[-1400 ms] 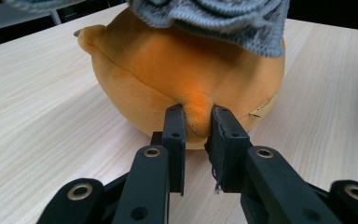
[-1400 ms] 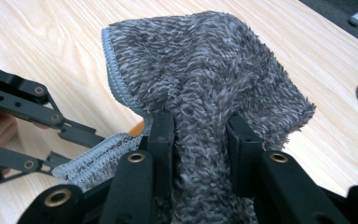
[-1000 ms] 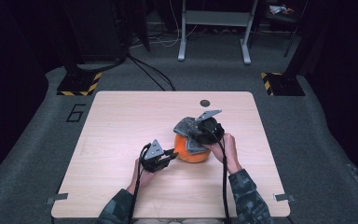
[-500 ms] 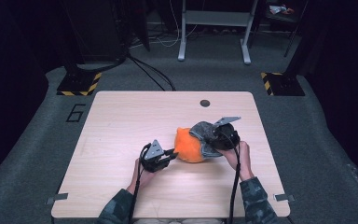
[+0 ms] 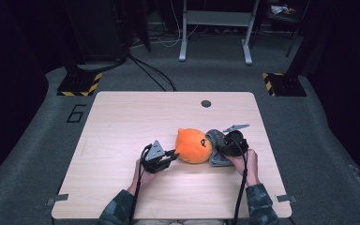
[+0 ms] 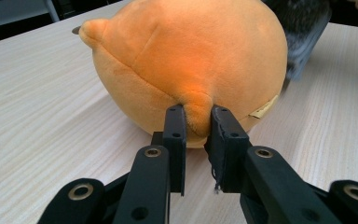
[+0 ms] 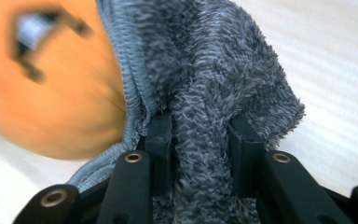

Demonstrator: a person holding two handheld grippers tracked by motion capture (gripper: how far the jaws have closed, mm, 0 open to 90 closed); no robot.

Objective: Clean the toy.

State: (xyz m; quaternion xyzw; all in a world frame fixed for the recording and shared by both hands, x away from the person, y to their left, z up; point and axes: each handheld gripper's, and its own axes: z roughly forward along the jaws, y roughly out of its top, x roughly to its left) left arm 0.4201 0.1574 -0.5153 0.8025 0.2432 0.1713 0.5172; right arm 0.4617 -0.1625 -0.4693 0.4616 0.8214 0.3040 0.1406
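A round orange plush toy (image 5: 193, 145) lies near the middle of the wooden table (image 5: 122, 117). My left gripper (image 5: 171, 155) sits at its left side, shut on a small nub of the orange plush toy (image 6: 196, 112). A fluffy grey cloth (image 5: 215, 147) hangs against the toy's right side. My right gripper (image 5: 221, 149) is shut on a fold of the grey cloth (image 7: 200, 135), with the orange plush toy (image 7: 51, 93) blurred just beyond at the left.
A small dark round hole (image 5: 206, 103) marks the table's far edge. Beyond the table are a white stand (image 5: 215, 28), cables and yellow-black striped bases (image 5: 79, 86) on grey carpet. Bare tabletop stretches to the left and far side.
My right gripper has carried the grey cloth off the top of the toy, down and to the right, now low beside it. The left gripper has kept still.
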